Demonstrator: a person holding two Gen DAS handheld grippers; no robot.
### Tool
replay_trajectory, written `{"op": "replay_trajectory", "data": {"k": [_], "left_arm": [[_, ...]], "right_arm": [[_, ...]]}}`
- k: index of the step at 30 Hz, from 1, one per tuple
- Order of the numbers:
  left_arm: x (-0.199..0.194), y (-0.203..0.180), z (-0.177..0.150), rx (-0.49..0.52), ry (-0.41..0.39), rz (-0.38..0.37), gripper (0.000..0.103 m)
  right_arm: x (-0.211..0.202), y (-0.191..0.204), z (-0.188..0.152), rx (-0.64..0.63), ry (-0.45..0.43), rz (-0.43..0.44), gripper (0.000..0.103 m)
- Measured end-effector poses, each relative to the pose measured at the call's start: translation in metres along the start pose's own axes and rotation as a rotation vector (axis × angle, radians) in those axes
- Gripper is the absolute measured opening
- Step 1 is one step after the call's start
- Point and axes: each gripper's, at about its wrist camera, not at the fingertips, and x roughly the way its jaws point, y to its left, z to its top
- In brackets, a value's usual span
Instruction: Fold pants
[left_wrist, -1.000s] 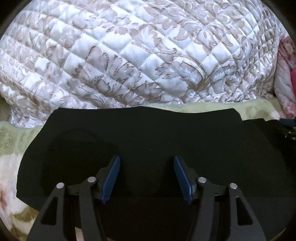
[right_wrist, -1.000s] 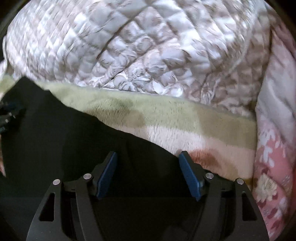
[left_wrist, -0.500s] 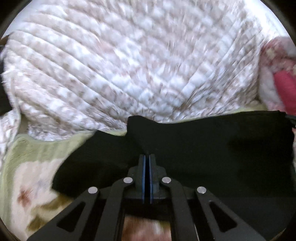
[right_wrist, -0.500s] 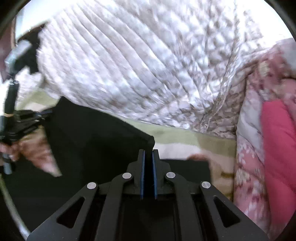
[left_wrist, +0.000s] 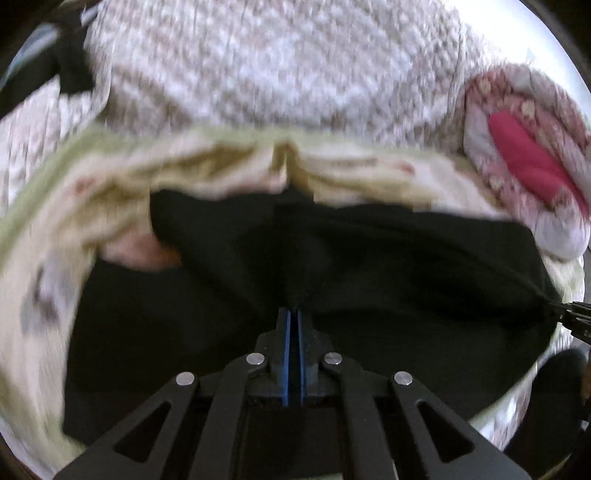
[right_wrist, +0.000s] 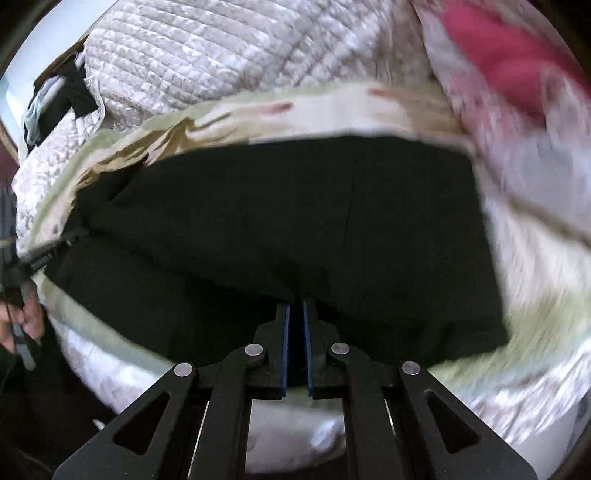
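Black pants (left_wrist: 369, 266) lie across a pale green and cream blanket (left_wrist: 92, 206) on a bed. My left gripper (left_wrist: 294, 314) is shut, its blue pads pinching an edge of the black cloth and lifting it into a fold. In the right wrist view the pants (right_wrist: 295, 221) spread wide, and my right gripper (right_wrist: 295, 306) is shut on another part of the same edge. The other gripper's tip shows at the far right of the left view (left_wrist: 572, 314) and at the far left of the right view (right_wrist: 40, 258), each holding the cloth.
A quilted white and beige bedspread (left_wrist: 258, 66) is heaped behind the pants. A pink floral bundle with a red patch (left_wrist: 524, 155) lies at the right. A person's hand (right_wrist: 26, 317) grips the left tool's handle. Dark clothes (right_wrist: 66, 99) lie at the far left.
Both grippers went from open over the flat pants to shut on the cloth's edge. Both then pulled back toward me, drawing the edge over the rest of the pants.
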Motion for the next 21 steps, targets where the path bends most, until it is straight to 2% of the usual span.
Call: {"op": "replay_trajectory", "data": {"k": [1, 3, 7, 8, 9, 11, 15, 18, 21], "left_arm": [[-0.002, 0.002, -0.006, -0.013, 0.014, -0.006, 0.005], [-0.010, 0.007, -0.013, -0.034, 0.016, -0.014, 0.005], [-0.032, 0.015, -0.006, -0.071, -0.027, -0.005, 0.009], [-0.035, 0.015, -0.002, -0.074, -0.038, -0.004, 0.015], [-0.037, 0.014, 0.004, -0.076, -0.051, -0.008, 0.025], [-0.039, 0.009, 0.015, -0.062, -0.070, -0.008, 0.037], [-0.029, -0.015, 0.037, 0.003, -0.084, -0.026, 0.047], [-0.008, -0.035, 0.053, 0.060, -0.067, 0.000, 0.047], [0.020, -0.045, 0.063, 0.089, -0.028, 0.027, 0.047]], "right_arm": [[-0.003, 0.000, -0.001, 0.019, -0.014, 0.002, 0.007], [-0.012, 0.000, -0.001, 0.054, -0.044, 0.012, 0.015], [-0.031, -0.006, -0.005, 0.121, -0.114, 0.029, 0.049], [-0.034, -0.008, -0.006, 0.136, -0.130, 0.025, 0.051], [-0.037, -0.011, -0.007, 0.157, -0.146, 0.021, 0.051], [-0.041, -0.019, -0.009, 0.202, -0.157, 0.008, 0.051], [-0.041, -0.037, -0.016, 0.304, -0.159, -0.001, 0.051], [-0.040, -0.050, -0.021, 0.365, -0.148, -0.011, 0.051], [-0.036, -0.064, -0.022, 0.434, -0.149, 0.028, 0.051]]}}
